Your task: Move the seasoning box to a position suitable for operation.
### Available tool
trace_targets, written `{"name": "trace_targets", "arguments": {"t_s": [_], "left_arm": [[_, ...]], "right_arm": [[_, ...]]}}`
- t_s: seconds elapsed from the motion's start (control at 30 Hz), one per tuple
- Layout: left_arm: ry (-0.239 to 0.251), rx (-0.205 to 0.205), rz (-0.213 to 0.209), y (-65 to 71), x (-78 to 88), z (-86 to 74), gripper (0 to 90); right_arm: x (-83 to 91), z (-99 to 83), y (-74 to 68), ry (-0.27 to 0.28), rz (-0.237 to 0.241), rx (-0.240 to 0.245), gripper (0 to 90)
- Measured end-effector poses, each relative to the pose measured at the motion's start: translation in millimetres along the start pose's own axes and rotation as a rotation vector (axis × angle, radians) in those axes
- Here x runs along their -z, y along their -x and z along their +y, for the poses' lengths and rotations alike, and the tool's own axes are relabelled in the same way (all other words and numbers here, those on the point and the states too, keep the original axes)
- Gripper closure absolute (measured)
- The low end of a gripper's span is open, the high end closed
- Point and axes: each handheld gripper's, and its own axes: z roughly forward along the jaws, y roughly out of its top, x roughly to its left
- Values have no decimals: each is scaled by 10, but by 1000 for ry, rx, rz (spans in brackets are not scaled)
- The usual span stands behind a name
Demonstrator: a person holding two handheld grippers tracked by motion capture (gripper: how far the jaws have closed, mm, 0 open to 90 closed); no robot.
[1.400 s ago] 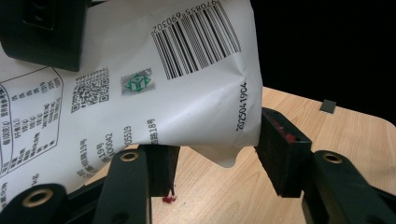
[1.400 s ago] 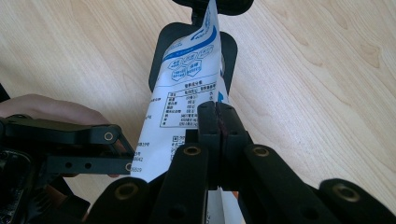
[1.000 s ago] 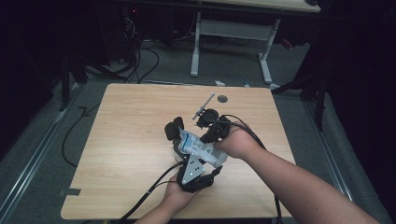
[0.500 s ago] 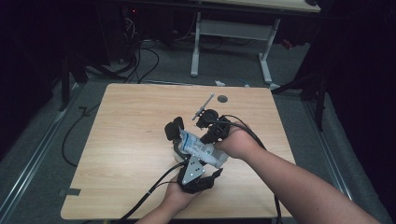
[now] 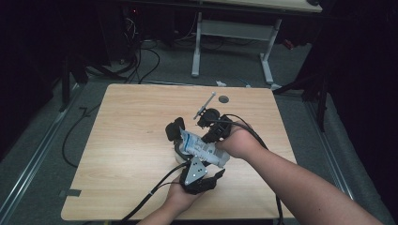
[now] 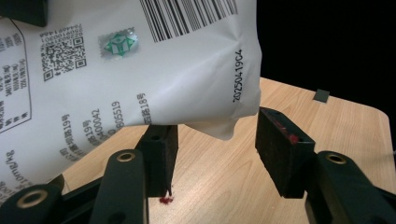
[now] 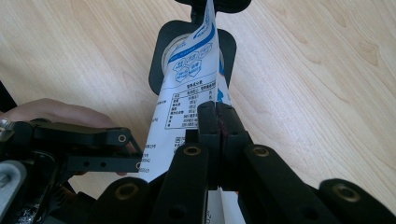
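A white pouch with blue print (image 5: pixel 199 147) hangs over the middle of the wooden table (image 5: pixel 126 154). My right gripper (image 7: pixel 217 112) is shut on one edge of the pouch (image 7: pixel 191 79), and it comes in from the right (image 5: pixel 212 136). My left gripper (image 6: pixel 215 135) stands open. The pouch's barcoded corner (image 6: pixel 140 70) dips between its jaws, and the right pad (image 6: pixel 280 149) is clear of it. In the high view the left gripper (image 5: pixel 206 164) sits below the pouch, with its grey plate on top.
A black object with a pale round middle (image 7: pixel 161 51) lies on the table under the pouch's far end (image 5: pixel 174 127). Behind the grippers are a thin metal rod (image 5: pixel 205 104) and a small dark disc (image 5: pixel 223 99). Cables trail off the front edge.
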Motion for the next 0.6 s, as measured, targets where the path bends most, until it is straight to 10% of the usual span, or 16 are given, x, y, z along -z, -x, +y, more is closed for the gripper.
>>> {"name": "trace_targets", "arguments": {"t_s": [0.6], "left_arm": [[-18,4,21,-44,12,-32,497]], "right_arm": [[-12,1,-26,13,11,2,900]]}}
